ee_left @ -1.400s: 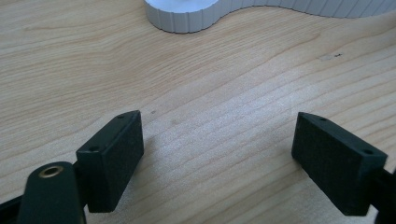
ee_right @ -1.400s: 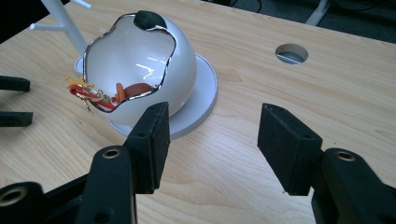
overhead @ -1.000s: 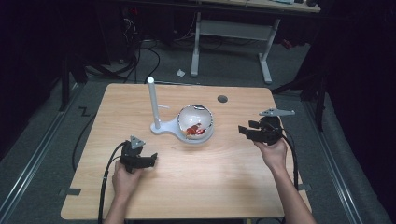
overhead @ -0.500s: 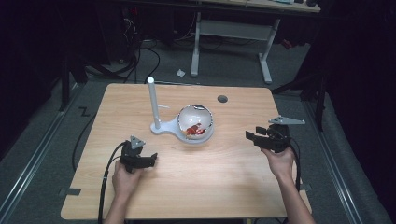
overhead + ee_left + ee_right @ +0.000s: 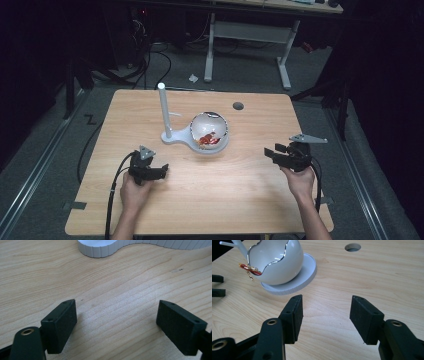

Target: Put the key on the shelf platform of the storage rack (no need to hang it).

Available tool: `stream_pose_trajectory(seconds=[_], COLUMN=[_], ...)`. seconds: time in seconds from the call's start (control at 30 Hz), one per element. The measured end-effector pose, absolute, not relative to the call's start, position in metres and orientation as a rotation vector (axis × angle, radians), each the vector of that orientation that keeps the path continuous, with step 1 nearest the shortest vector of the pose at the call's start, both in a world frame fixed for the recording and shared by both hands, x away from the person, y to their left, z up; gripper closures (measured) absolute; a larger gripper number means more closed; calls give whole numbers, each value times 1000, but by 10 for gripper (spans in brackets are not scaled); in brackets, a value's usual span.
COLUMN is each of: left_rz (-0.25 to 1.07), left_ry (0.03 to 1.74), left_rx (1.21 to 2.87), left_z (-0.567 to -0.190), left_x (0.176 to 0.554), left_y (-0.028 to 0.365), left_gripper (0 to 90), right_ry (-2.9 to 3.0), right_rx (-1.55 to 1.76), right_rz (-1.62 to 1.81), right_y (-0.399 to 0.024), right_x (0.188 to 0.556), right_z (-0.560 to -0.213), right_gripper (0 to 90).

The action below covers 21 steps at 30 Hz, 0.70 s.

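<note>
White egg-shaped ceramic bowl with a wavy silver rim sits on the round end of a white ribbed plastic stand, at the middle of the light wooden surface, slightly toward the far side. Inside the bowl: a small red and gold item, kind unclear. A white upright post rises from the stand's left end.

Right gripper: near right of the bowl, well apart from it, jaws parted with a clear gap, nothing between them. Left gripper: near left of the bowl, jaws spread wide, empty, low over bare wood.

A round hole lies by the far edge. Near half of the surface is bare.
</note>
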<state>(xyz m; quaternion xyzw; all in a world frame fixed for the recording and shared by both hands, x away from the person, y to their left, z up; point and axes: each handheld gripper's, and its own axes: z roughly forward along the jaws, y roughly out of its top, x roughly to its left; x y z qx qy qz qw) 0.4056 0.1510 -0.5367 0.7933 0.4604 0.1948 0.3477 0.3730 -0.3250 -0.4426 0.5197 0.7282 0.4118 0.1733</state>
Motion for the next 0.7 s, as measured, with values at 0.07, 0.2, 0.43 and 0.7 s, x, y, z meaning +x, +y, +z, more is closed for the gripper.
stream_pose_trajectory(seconds=[0.07, 0.2, 0.43, 0.7], left_rz=[505, 505, 505, 505], left_ry=[1193, 1193, 1193, 1194], left_rx=[2058, 2058, 2058, 2057], left_z=[-537, -537, -537, -537], left_x=[406, 406, 406, 406], left_y=[151, 151, 151, 151], left_gripper=[171, 171, 171, 171], right_ry=[2064, 2062, 2062, 2065], right_rx=[1478, 1490, 1497, 1515], right_rz=[1175, 1179, 1170, 1165], right_y=[-325, -325, -324, -322], right_x=[373, 371, 371, 370], right_z=[-446, -452, -461, -472], right_gripper=[443, 443, 443, 443])
